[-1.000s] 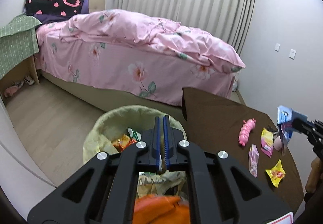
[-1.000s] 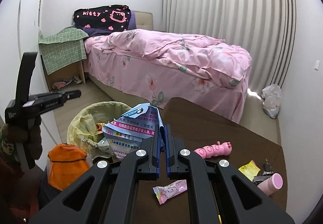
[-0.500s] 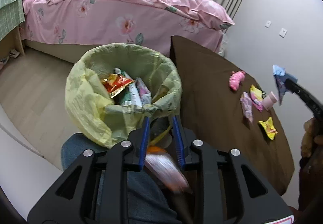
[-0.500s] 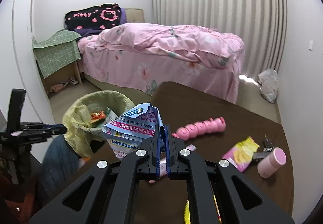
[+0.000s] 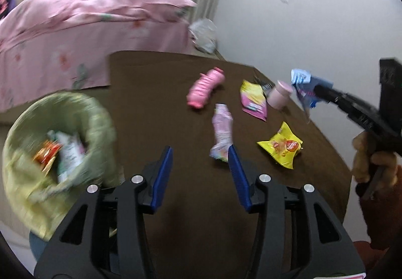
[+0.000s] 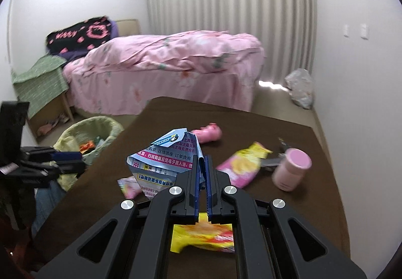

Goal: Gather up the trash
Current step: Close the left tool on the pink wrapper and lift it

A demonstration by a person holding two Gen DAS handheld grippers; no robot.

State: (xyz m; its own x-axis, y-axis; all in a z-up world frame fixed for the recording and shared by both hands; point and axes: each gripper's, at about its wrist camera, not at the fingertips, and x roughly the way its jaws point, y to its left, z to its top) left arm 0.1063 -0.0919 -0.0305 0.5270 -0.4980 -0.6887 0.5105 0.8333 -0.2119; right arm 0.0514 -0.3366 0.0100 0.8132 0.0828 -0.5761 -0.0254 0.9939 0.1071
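My left gripper (image 5: pixel 200 153) is open and empty above the brown table (image 5: pixel 155 93), just short of a pale pink wrapper (image 5: pixel 222 130). My right gripper (image 6: pixel 202 162) is shut on a crumpled blue paper leaflet (image 6: pixel 163 161), held above the table; it also shows in the left wrist view (image 5: pixel 305 85). A yellow snack packet (image 5: pixel 282 146), a pink and yellow packet (image 5: pixel 252 100) and a pink caterpillar toy (image 5: pixel 204 90) lie on the table. The trash bin with a yellow-green bag (image 5: pixel 50 143) stands left of the table and holds wrappers.
A pink cylindrical cup (image 6: pixel 291 169) lies on the table's right side beside dark keys (image 6: pixel 284 144). A bed with a pink duvet (image 6: pixel 170 63) stands behind. A white plastic bag (image 6: pixel 300 88) lies on the floor by the curtain.
My left gripper opened, let go of its trash at the bin, and swung right over the table. My right gripper moved over the table with the leaflet still held.
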